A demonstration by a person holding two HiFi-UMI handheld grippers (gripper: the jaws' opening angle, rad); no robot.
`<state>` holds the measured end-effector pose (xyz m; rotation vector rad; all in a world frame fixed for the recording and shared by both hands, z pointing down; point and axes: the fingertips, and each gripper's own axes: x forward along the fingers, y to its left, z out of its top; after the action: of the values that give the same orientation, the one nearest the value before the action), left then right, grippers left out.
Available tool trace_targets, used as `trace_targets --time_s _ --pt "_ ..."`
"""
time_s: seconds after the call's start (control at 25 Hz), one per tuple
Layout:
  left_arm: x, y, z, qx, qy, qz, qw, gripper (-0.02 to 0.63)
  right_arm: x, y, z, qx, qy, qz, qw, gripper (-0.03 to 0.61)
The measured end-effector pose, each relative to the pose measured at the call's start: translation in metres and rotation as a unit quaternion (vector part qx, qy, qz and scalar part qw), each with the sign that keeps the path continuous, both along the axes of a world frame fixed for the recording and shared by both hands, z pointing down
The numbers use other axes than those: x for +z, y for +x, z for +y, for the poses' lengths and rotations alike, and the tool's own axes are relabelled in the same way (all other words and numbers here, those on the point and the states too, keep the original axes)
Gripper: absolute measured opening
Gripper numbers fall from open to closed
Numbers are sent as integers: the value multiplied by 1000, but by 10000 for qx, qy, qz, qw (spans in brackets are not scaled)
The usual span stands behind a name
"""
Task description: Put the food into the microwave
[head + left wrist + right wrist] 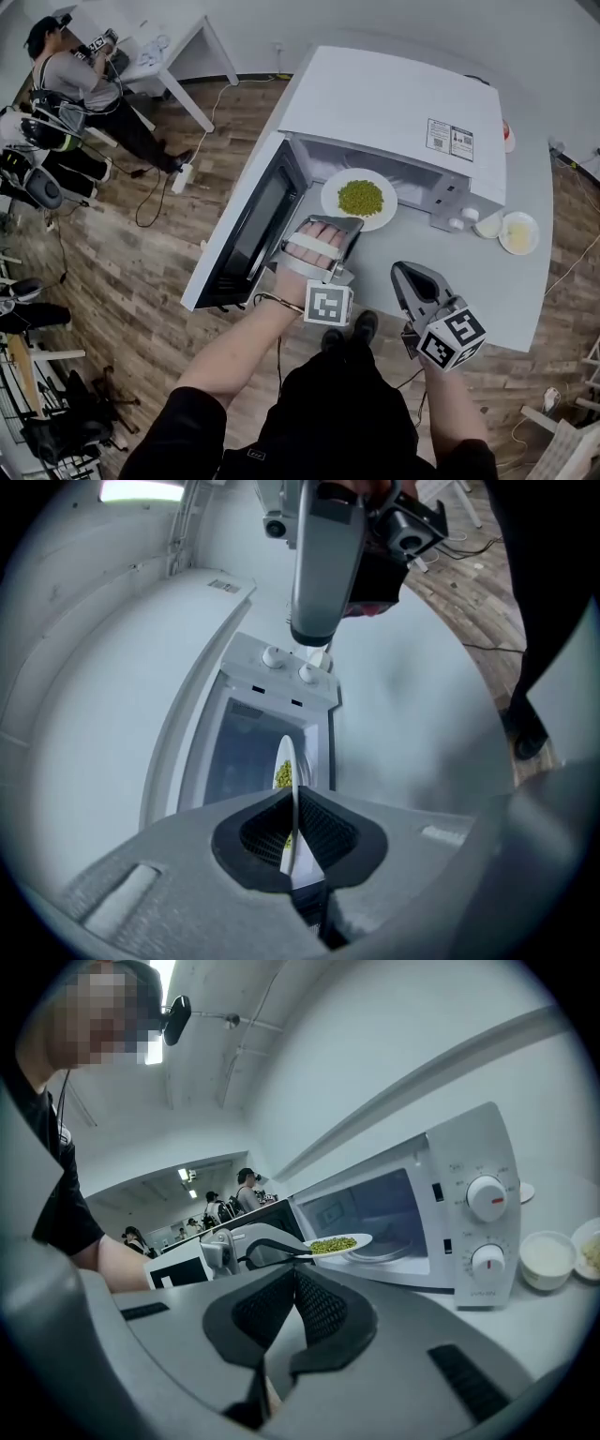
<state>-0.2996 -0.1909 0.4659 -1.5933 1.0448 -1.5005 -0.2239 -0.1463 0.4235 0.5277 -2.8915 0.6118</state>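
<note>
The left gripper [334,223] is pinched tight on the near rim of the white plate [384,212] of green peas [360,198]. The plate is at the open front of the microwave [394,103]. It looks hard, smooth and easy to break. The peas would likely roll off if it tips, so the rim grip needs to stay flat. The right gripper [409,272], near right, is closed on nothing.

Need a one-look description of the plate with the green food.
Find the white microwave, its door open. At its open mouth a round white plate is held by the rim in the left gripper. It alone carries a green heap; the bowl and small plate right of the microwave hold pale contents.
</note>
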Motion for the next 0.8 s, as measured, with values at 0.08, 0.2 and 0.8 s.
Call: trace_targets --time_s 0.08,0.2,0.8 --pt "14 -3 -15 -47 -49 -31 10000 17 8 -3 -10 -13 -40 -67 10000 14" --pt "26 -4 -38 -119 38 193 9997 17 18 -9 -20 -107 -9 -52 9999 14" --pt "69 -12 -80 -230 -115 24 9997 17 42 -14 -45 -242 -134 -61 9996 14"
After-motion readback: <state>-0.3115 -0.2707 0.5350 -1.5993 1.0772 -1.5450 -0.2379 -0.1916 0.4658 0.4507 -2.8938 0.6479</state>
